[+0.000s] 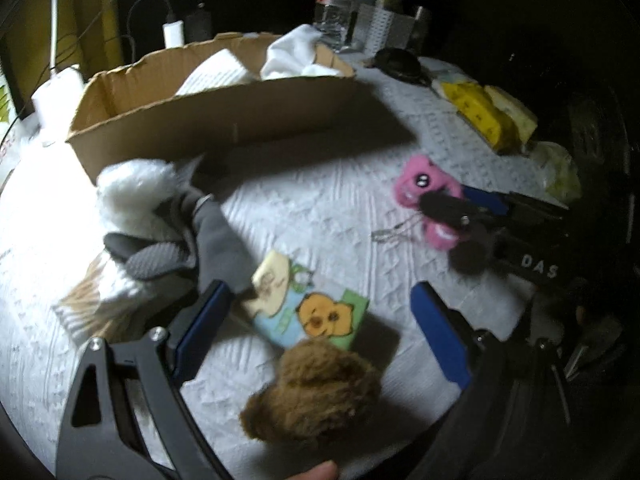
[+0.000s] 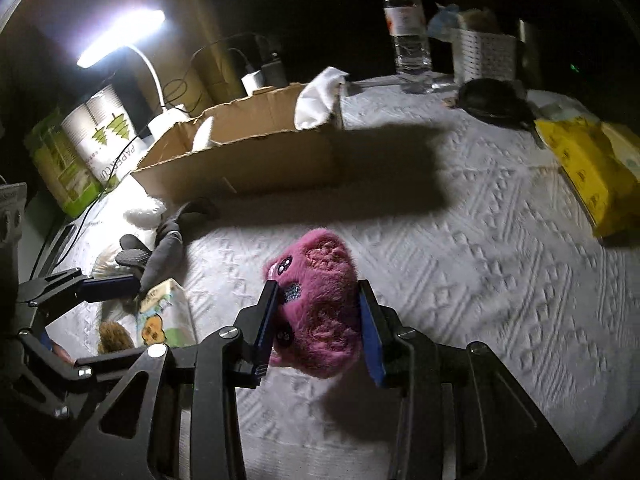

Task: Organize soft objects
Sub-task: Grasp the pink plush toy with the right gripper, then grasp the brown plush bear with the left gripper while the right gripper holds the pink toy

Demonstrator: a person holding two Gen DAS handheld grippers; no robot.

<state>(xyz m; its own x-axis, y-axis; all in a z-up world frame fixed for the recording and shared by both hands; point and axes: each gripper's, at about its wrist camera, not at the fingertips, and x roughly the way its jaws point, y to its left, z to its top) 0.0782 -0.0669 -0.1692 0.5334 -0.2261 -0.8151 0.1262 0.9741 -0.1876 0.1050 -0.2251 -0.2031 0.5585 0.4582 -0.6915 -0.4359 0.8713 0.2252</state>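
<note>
The right tool (image 2: 318, 316) is clamped on the pink plush toy (image 2: 316, 308), both blue pads pressed into its fur, and the toy sits near the middle of the surface (image 2: 480, 260), well short of the cardboard box (image 2: 240, 160) that stands toward the far left edge. Whether it has lifted clear of the white cover is hard to say from here. Over on the near left, the left tool (image 1: 320, 320) hangs with its fingers spread wide and nothing gripped, poised above the brown plush toy (image 1: 316, 392) and the cartoon-printed packet (image 1: 308, 312) just beyond it. So where do we stand? The box already holds some white cloth (image 1: 292, 54) draped over its far right corner and another pale item inside (hard to identify in this light), so a start has been made. Plenty left, though: the pink one is only just in hand, the brown one untouched, and beside the box's near left corner a white fluffy toy (image 1: 132, 188) and a grey glove (image 1: 200, 236) lie waiting. By my reckoning this is less than halfway.
</note>
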